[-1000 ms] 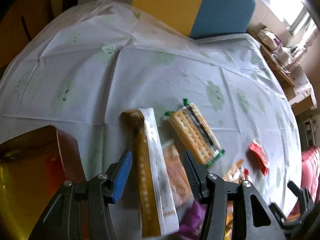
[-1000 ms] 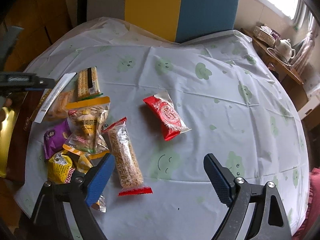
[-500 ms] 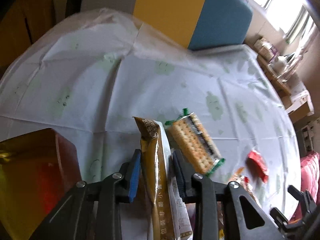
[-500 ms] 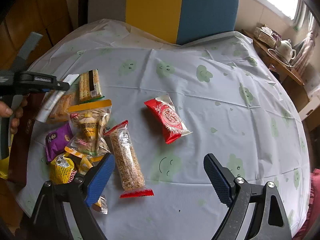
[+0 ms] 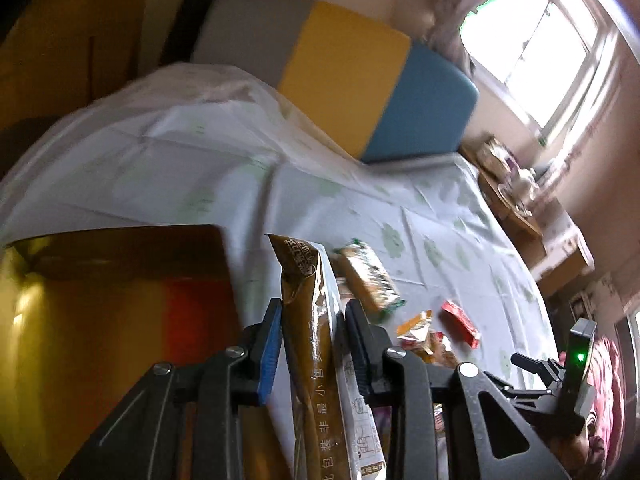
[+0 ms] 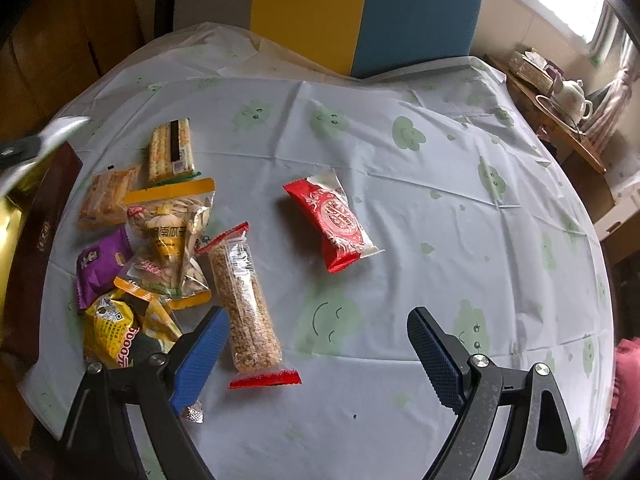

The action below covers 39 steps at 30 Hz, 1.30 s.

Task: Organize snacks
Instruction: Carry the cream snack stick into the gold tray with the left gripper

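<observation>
Snacks: most of your packets lie in a loose heap on the left part of the tablecloth [image 6: 400,208]; one is off the cloth in your left gripper.
Left gripper [image 5: 312,344]: you have it clamped on a long brown-and-white packet [image 5: 312,320], pads pressing both sides, the packet's top end sticking up past the fingertips, clear of the table.
Right gripper [image 6: 316,356]: your jaws stand wide apart above the cloth, nothing between the pads; the left finger [image 6: 200,360] overlaps the yellow packet [image 6: 112,328] in view, contact unclear.
Grain bar [image 6: 244,300]: clear wrapper with red ends, lying flat just ahead of your right gripper's left finger.
Red packet [image 6: 336,220]: on its own, apart from the heap, toward the middle of the cloth.
Heap: seed bags with orange tops [image 6: 172,224], a purple packet [image 6: 100,264], a small orange packet [image 6: 108,196] and a cracker pack [image 6: 172,152], touching or overlapping.
Box [image 5: 104,320]: gold-lined, open, at the table's left edge, beside your left gripper.
</observation>
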Each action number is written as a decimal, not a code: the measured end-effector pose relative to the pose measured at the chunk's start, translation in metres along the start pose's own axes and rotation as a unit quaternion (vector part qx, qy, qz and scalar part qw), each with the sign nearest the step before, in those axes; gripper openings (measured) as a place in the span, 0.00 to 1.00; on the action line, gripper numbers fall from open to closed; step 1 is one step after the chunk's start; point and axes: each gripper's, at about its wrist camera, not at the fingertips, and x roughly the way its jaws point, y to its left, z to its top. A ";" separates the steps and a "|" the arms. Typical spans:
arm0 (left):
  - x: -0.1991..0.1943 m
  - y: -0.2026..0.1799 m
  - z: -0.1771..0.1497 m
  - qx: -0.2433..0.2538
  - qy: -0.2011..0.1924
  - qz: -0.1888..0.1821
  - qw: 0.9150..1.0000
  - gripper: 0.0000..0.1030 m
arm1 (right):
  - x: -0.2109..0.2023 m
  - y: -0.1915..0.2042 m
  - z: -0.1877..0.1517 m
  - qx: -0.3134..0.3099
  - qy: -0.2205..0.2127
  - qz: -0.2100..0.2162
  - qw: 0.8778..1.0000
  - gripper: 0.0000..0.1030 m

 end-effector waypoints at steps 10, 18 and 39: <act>-0.039 0.098 -0.040 -0.096 -0.010 0.078 0.992 0.31 | -0.004 -0.004 0.001 0.017 -0.010 0.013 1.000 0.88; -0.013 0.110 -0.064 -0.121 0.026 0.087 0.988 0.31 | -0.001 -0.008 0.001 0.033 -0.005 0.018 0.999 0.87; 0.024 0.104 -0.077 -0.097 0.075 0.089 0.988 0.31 | 0.016 0.012 -0.001 0.011 0.020 0.074 0.997 0.65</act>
